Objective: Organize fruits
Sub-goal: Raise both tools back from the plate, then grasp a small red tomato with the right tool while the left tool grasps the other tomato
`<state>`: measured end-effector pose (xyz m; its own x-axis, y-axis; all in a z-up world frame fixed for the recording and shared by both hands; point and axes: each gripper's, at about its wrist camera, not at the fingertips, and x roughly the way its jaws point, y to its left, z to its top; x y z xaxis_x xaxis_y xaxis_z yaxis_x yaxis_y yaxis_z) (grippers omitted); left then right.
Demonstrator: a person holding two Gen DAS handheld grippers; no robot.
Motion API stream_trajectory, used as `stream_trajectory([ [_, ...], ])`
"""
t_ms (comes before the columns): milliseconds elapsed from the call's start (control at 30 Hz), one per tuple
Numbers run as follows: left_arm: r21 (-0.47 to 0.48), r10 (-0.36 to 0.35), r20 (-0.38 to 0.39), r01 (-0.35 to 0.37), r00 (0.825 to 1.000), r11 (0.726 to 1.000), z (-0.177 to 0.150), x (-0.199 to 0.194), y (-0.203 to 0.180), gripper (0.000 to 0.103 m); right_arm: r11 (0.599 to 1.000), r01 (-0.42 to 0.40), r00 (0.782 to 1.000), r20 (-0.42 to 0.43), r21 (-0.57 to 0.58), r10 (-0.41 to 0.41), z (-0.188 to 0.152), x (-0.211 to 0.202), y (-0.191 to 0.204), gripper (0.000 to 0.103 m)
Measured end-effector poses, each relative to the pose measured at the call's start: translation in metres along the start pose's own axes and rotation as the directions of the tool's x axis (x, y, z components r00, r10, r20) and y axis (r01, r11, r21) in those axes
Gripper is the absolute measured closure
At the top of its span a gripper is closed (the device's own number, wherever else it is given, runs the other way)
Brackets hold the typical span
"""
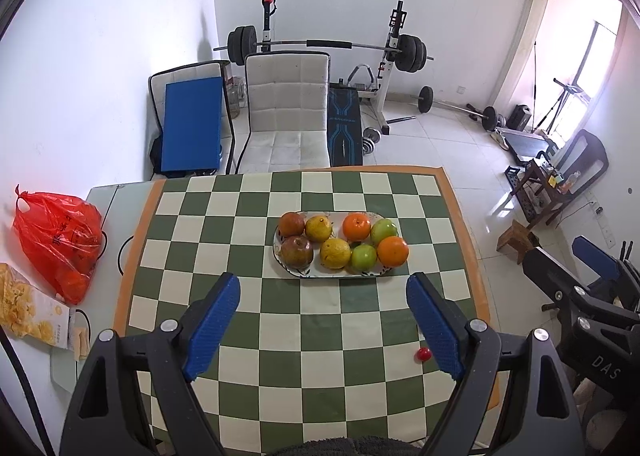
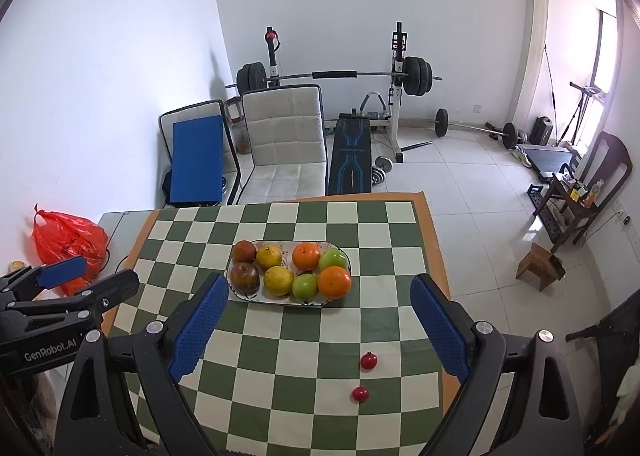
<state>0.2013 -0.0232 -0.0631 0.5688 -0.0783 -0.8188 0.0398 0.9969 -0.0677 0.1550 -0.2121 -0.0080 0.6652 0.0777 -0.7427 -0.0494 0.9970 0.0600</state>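
Plate, frame centre on checked cloth: 8 fruits, sorted by colour. 2 cherry tomatoes loose, lower right of right view. L gripper & R gripper: both wide, empty. Step: prob. approach. Next: R closes gently on nearer tomato.

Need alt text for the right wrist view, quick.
An oval plate holding eight fruits sits on a green-and-white checkered cloth. The open right gripper hovers before it; two cherry tomatoes lie loose on the cloth nearer the camera.
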Motion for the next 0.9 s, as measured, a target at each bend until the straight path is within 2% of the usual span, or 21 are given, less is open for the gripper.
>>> stream_trajectory([
  [200,-0.005,0.002,-0.006,-0.002,1.0,1.0,-0.003,-0.001,0.0,0.018,1.0,-0.02,1.0,-0.011,0.011,0.02,0.0,0.0,0.001,0.008],
  [300,-0.009,-0.004,-0.013,0.004,1.0,1.0,-0.003,0.001,0.0,0.018,0.997,-0.05,0.999,-0.019,0.062,0.051,0.0,0.005,-0.009,0.008],
  [333,-0.008,-0.001,-0.02,0.001,1.0,1.0,-0.003,0.004,0.0,0.015,0.995,-0.06,0.998,-0.033,0.084,0.063,-0.002,0.01,-0.015,0.008],
  [367,-0.004,0.009,-0.03,-0.009,0.999,1.0,-0.002,0.009,-0.001,0.004,0.992,-0.068,0.996,-0.051,0.107,0.074,-0.004,0.016,-0.022,0.008],
  [433,0.01,0.038,-0.04,-0.037,0.998,0.999,-0.001,0.022,-0.004,0.001,0.987,-0.062,0.992,-0.097,0.146,0.076,-0.012,0.035,-0.038,0.008],
  [533,0.041,0.082,-0.073,-0.079,0.994,0.996,-0.001,0.05,-0.012,0.001,0.98,-0.003,0.98,-0.193,0.198,0.042,-0.04,0.078,-0.068,0.008],
  [567,0.052,0.091,-0.092,-0.087,0.992,0.995,-0.003,0.062,-0.015,0.001,0.976,0.019,0.968,-0.247,0.217,0.036,-0.056,0.1,-0.079,0.009],
  [633,0.09,0.117,-0.148,-0.105,0.982,0.99,-0.009,0.092,-0.024,0.001,0.966,0.051,0.94,-0.338,0.254,0.04,-0.086,0.14,-0.098,0.016],
  [700,0.136,0.133,-0.215,-0.105,0.968,0.985,-0.018,0.127,-0.038,0.001,0.955,0.071,0.901,-0.429,0.288,0.063,-0.118,0.179,-0.111,0.034],
  [733,0.166,0.153,-0.247,-0.114,0.957,0.98,-0.024,0.145,-0.046,0.002,0.947,0.078,0.876,-0.475,0.312,0.084,-0.138,0.201,-0.117,0.036],
  [800,0.209,0.164,-0.31,-0.102,0.937,0.973,-0.035,0.176,-0.059,0.002,0.935,0.094,0.842,-0.529,0.342,0.11,-0.169,0.232,-0.123,0.041],
  [900,0.26,0.184,-0.388,-0.084,0.903,0.962,-0.051,0.214,-0.077,0.001,0.925,0.099,0.8,-0.582,0.367,0.146,-0.205,0.262,-0.125,0.044],
])
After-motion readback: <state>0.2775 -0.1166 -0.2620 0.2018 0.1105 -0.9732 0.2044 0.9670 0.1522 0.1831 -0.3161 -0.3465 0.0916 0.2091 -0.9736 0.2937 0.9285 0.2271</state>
